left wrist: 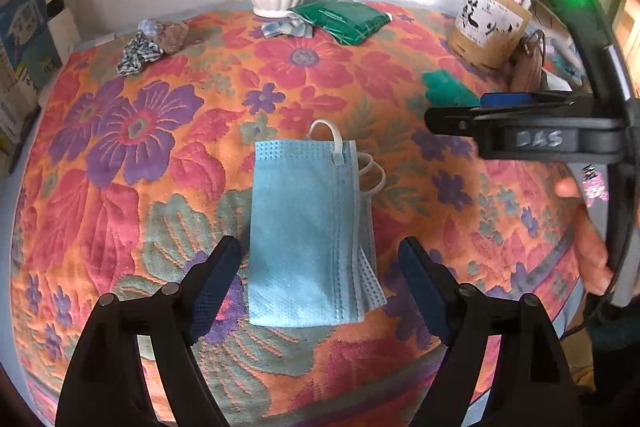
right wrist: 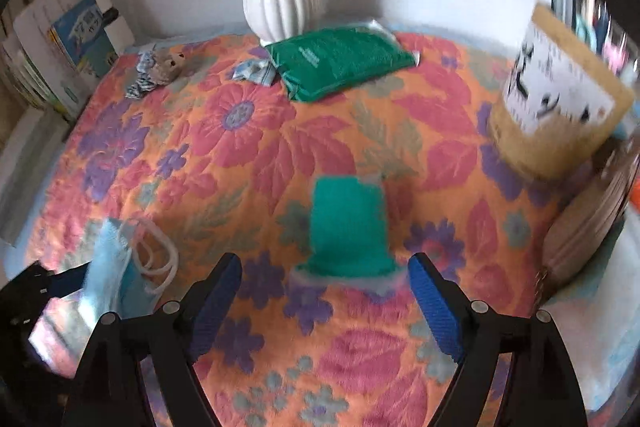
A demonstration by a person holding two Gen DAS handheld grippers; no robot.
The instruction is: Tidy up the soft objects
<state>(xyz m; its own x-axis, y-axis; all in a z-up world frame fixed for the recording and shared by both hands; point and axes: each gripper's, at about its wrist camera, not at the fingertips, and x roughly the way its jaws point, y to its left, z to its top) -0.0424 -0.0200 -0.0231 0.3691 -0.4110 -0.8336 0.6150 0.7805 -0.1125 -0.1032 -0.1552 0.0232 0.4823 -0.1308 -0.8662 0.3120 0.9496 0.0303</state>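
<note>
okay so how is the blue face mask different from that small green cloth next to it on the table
The face mask is light blue with white ear loops; the small green cloth is teal-green and has none. The face mask is pleated and layered, several edges showing; the small green cloth looks fuzzy, though its picture is blurred. Both lie flat on the floral tablecloth, each between open gripper fingers, not gripped.

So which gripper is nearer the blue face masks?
Left. The left gripper hangs open straddling the blue face masks; the right gripper is off to their side, open over the green sponge.
</note>
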